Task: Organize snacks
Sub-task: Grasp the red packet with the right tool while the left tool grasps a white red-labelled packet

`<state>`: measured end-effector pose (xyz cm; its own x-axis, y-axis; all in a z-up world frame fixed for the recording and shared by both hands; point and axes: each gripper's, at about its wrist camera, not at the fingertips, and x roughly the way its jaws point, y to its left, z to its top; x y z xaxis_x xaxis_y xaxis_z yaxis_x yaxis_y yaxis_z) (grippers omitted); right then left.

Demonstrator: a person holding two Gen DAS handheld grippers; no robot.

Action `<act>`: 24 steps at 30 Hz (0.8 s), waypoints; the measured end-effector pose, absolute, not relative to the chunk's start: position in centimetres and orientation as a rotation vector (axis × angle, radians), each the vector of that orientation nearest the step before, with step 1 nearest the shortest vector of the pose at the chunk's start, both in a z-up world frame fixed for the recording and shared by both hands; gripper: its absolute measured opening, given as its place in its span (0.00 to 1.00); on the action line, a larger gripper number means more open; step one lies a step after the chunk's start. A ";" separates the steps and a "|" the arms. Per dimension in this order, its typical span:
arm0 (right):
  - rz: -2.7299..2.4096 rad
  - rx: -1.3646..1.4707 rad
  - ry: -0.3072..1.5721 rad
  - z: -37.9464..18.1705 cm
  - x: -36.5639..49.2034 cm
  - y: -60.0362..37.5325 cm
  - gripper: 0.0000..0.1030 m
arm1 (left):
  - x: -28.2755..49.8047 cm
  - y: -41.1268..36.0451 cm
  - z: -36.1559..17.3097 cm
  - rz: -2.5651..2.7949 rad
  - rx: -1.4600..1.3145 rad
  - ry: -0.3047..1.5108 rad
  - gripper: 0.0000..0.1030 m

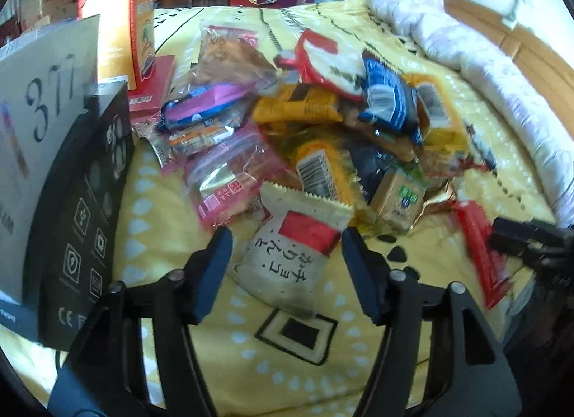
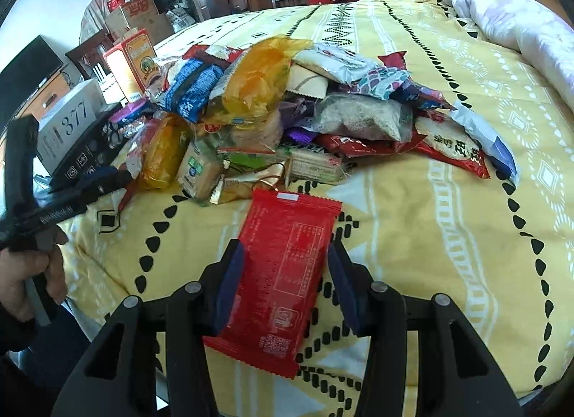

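A pile of snack packets [image 1: 323, 119] lies on a yellow patterned bedspread [image 1: 287, 356]; it also shows in the right wrist view [image 2: 287, 112]. My left gripper [image 1: 285, 255] is open, its fingers either side of a cream packet with a red label [image 1: 290, 255] lying at the pile's near edge. My right gripper [image 2: 285, 273] is open around a flat red packet [image 2: 283, 273] lying on the bedspread [image 2: 430, 255]. The red packet [image 1: 480, 252] and the right gripper [image 1: 531, 241] show at the right of the left wrist view. The left gripper [image 2: 89, 183] shows at the left of the right wrist view.
A white box marked 377 [image 1: 39, 122] and a black box [image 1: 86, 219] stand at the left, with an orange-red carton [image 1: 118, 33] behind. A crumpled pale quilt [image 2: 509, 22] lies at the far right. Chairs and cardboard boxes stand beyond the bed.
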<state>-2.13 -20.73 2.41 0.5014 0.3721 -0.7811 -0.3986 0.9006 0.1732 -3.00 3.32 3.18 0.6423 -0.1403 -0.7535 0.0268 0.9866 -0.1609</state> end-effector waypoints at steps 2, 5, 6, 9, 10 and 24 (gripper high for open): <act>0.473 0.001 0.932 2.8 -2.3 -20.6 0.51 | -3.1 2.8 2.9 -0.115 -0.127 0.875 0.68; 0.476 0.017 0.911 3.7 -2.7 -20.4 0.58 | -2.7 1.8 2.7 -0.144 -0.080 0.864 0.82; 0.474 0.015 0.906 3.9 -2.8 -20.3 0.62 | -2.3 1.7 2.5 -0.142 -0.065 0.864 0.82; 0.460 0.005 0.919 3.8 -2.7 -19.8 0.73 | -1.6 1.6 1.8 -0.135 -0.047 0.892 0.79; 0.452 0.007 0.924 3.6 -2.7 -19.8 0.73 | -1.5 1.7 1.5 -0.132 -0.049 0.906 0.73; 0.366 0.045 0.988 0.7 -2.8 -20.0 0.55 | -4.0 3.1 3.4 -0.120 -0.117 0.922 0.36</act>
<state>-2.84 -20.01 0.69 0.4943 0.3226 -0.8072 -0.2818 0.9379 0.2022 -3.98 3.09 3.42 0.5984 -0.1530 -0.7864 0.0527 0.9870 -0.1519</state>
